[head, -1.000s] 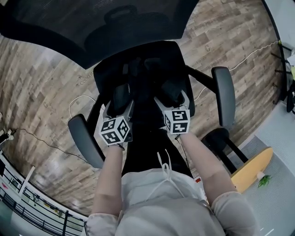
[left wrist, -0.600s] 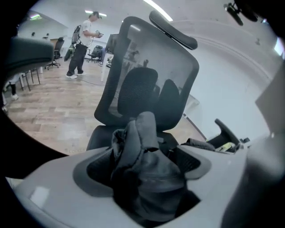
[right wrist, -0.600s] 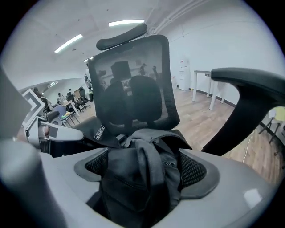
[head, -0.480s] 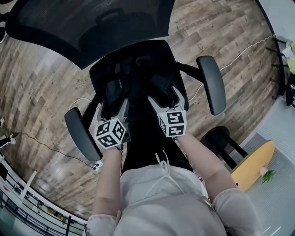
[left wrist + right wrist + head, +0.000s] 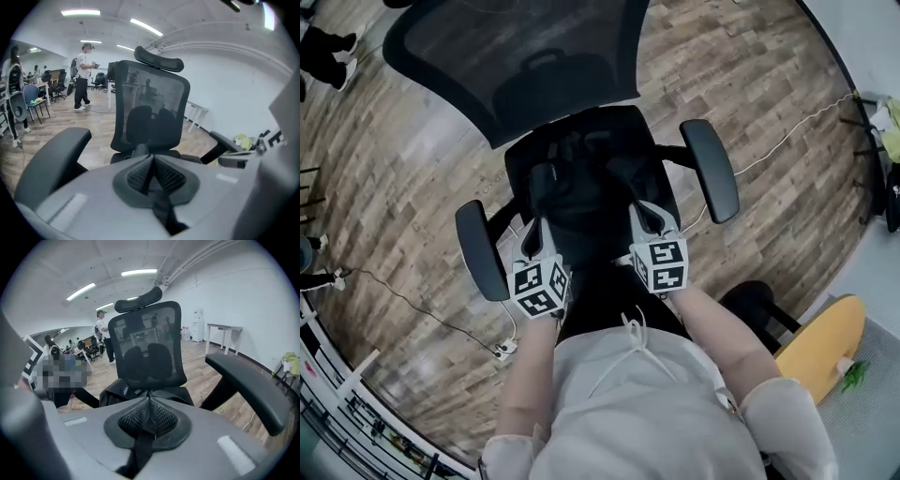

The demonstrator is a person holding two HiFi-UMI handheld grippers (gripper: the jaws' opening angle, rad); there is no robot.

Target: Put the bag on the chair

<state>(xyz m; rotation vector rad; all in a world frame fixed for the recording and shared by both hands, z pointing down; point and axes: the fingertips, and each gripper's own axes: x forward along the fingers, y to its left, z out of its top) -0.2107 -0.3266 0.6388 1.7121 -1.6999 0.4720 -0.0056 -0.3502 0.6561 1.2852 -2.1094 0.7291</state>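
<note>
The black bag (image 5: 581,183) lies slumped on the seat of the black mesh-backed office chair (image 5: 525,66). My left gripper (image 5: 532,230) sits at the seat's front left, just short of the bag. Its pads meet with nothing between them. My right gripper (image 5: 643,214) sits at the front right, likewise shut and empty. In the left gripper view the gripper (image 5: 153,157) points at the backrest, and only the top of the bag (image 5: 140,150) shows past it. In the right gripper view the bag (image 5: 119,391) lies just beyond the gripper (image 5: 150,400).
Armrests stand at the seat's left (image 5: 480,248) and right (image 5: 710,169). A cable and a white power strip (image 5: 502,350) lie on the wooden floor. A yellow board (image 5: 825,347) lies at the lower right. A person (image 5: 83,77) stands far off, and a white desk (image 5: 225,328) is by the wall.
Both grippers have let go of the bag and pulled back toward me, and their jaws have gone from wide open to shut. The bag stays on the seat.
</note>
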